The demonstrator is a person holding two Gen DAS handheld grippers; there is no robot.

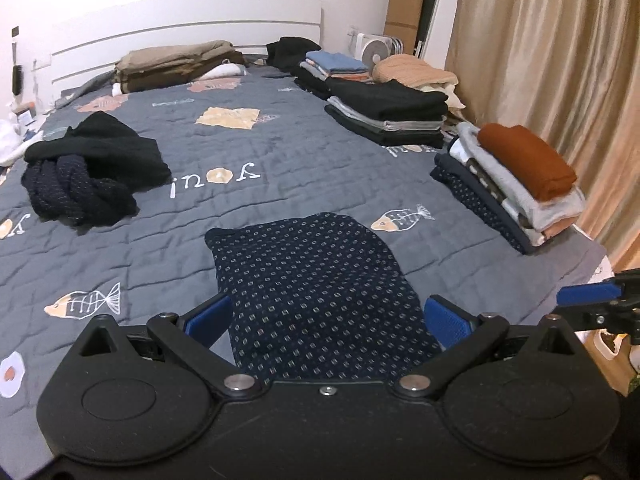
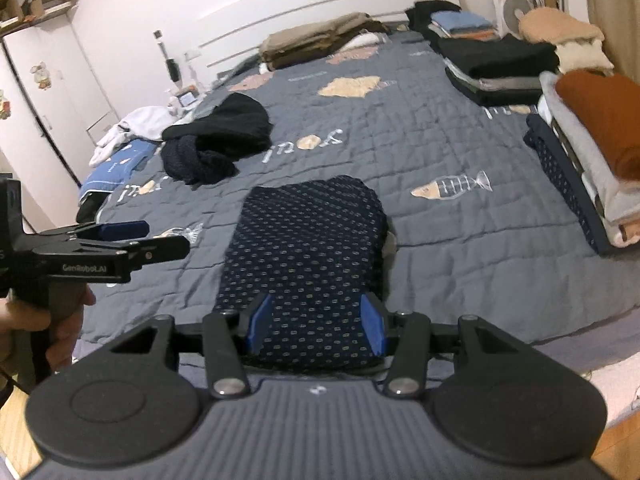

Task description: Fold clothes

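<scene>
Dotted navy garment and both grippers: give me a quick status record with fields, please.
garment: dotted navy garment lies folded flat on the bedspread
left gripper: open, jaws either side of the garment's near end, contact unclear
right gripper: open, over the garment's near edge
unfolded pile: black and navy clothes heaped on the bed's left
folded stacks: along the right edge, nearest topped by a rust sweater

navy dotted garment (image 1: pixel 320 288), grey fish-print quilt (image 1: pixel 248 152)
</scene>
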